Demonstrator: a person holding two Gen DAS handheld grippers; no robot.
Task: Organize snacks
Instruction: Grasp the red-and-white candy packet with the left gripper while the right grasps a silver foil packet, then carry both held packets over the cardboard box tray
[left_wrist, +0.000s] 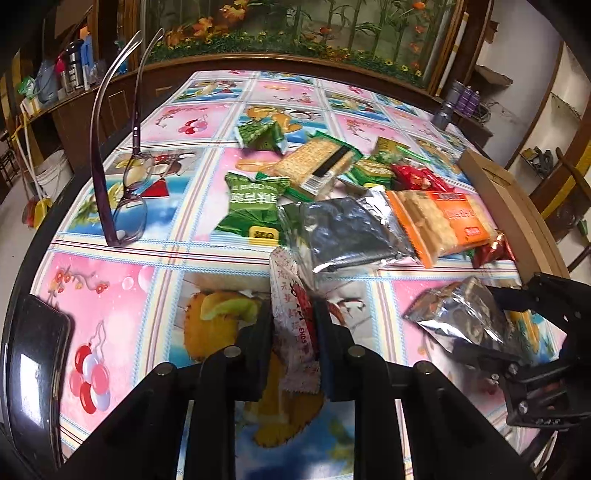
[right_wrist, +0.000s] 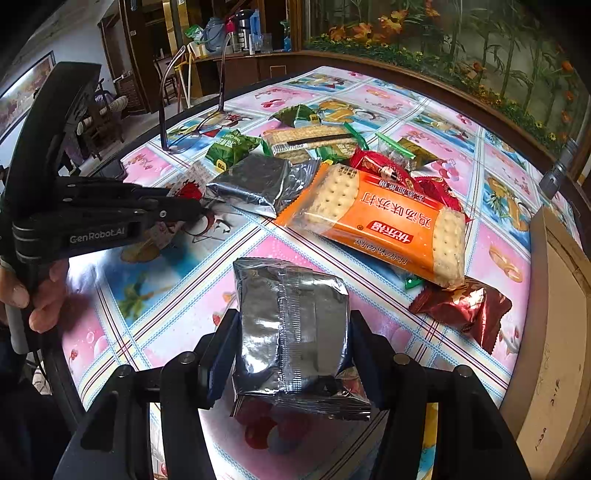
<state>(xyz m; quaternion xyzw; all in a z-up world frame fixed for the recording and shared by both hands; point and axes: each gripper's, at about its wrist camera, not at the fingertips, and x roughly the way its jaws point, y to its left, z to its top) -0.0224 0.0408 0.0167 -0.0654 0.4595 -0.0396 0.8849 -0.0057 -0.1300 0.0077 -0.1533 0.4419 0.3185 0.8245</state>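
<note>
Spreading right across both views was the table under its bright cartoon oilcloth, and along its right edge sat a cardboard box, which looked the likely home for the snacks. Next biggest was the snack pile in the middle: an orange cracker pack on top, a flat silver pouch beside it, green packets behind, and a dark red foil sweet lying just beside the crackers. A pair of glasses rested well apart on the left. Down to the tools now: the right gripper was clamped around a silver foil packet, squeezed at mid-body between both fingers and apparently lifted clear of the cloth. The left gripper pinched a slim white-and-red wrapper, its far end touching the silver pouch at the pile's edge. Good technique, I'd judge, would be lifting that wrapper straight up first so it did not drag the pouch, keeping both grips firm but not crushing, and carrying one arm at a time toward the box to avoid crossing.
</note>
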